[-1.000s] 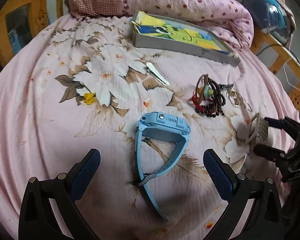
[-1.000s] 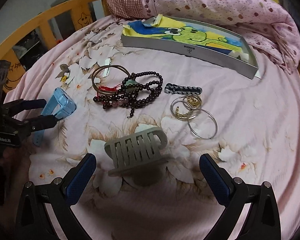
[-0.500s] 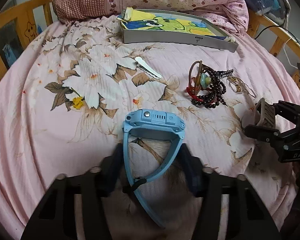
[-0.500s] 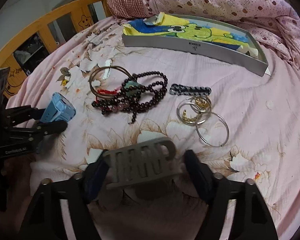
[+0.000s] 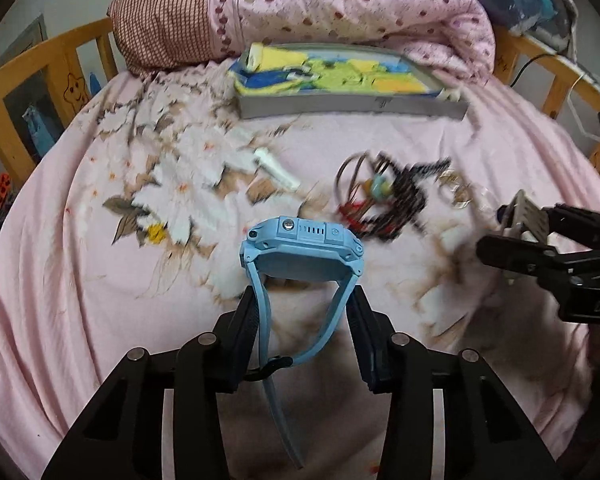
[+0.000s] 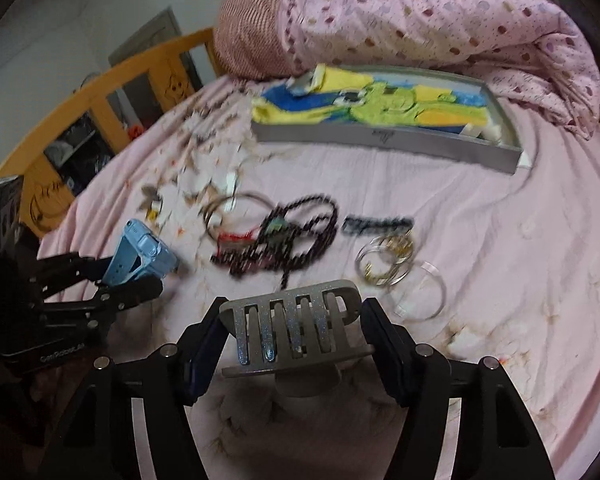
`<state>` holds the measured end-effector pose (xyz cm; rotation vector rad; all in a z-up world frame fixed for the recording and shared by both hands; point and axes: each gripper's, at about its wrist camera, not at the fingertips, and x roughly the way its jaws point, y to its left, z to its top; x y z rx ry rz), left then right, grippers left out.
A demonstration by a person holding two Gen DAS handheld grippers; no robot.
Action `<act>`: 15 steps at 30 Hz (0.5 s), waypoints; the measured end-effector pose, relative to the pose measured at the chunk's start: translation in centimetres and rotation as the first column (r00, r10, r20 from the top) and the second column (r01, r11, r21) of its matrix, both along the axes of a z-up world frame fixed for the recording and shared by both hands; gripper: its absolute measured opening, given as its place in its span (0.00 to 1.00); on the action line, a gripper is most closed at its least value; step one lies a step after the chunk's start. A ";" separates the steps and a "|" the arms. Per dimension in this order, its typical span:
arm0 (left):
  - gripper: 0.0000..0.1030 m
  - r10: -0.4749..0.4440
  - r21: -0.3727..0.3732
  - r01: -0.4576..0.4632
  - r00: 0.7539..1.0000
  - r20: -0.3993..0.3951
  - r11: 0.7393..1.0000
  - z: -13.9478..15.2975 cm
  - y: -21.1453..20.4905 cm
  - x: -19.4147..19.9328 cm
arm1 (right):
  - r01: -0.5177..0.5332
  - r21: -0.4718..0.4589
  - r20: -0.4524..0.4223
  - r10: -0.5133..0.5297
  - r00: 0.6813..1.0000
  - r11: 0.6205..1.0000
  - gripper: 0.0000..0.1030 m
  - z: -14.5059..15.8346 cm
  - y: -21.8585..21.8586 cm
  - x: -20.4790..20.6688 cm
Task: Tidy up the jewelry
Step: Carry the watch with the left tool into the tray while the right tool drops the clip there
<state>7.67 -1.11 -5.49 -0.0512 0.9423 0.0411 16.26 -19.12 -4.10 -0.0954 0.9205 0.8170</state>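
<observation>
While my left tool [image 5: 302,342] is closing on the blue plastic watch [image 5: 300,248], right tool [image 6: 292,344] grips the grey glittery hair claw [image 6: 296,324]; the grey box [image 6: 380,142] lies ahead.

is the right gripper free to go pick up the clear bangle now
Probably not: the right gripper is shut on the grey hair claw. The clear bangle lies uncovered just ahead, so only the full jaws block it.

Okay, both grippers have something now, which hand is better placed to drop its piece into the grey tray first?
Right, probably. The right gripper holds the grey glittery hair claw, with the shallow grey tray ahead and nearer than in the left gripper's view.
</observation>
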 end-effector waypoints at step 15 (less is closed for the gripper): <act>0.37 0.014 -0.120 0.001 0.992 0.124 0.993 5.7 2.6 12.7 | 0.152 0.109 0.098 -0.163 0.982 0.982 0.63 4.6 -1.0 15.3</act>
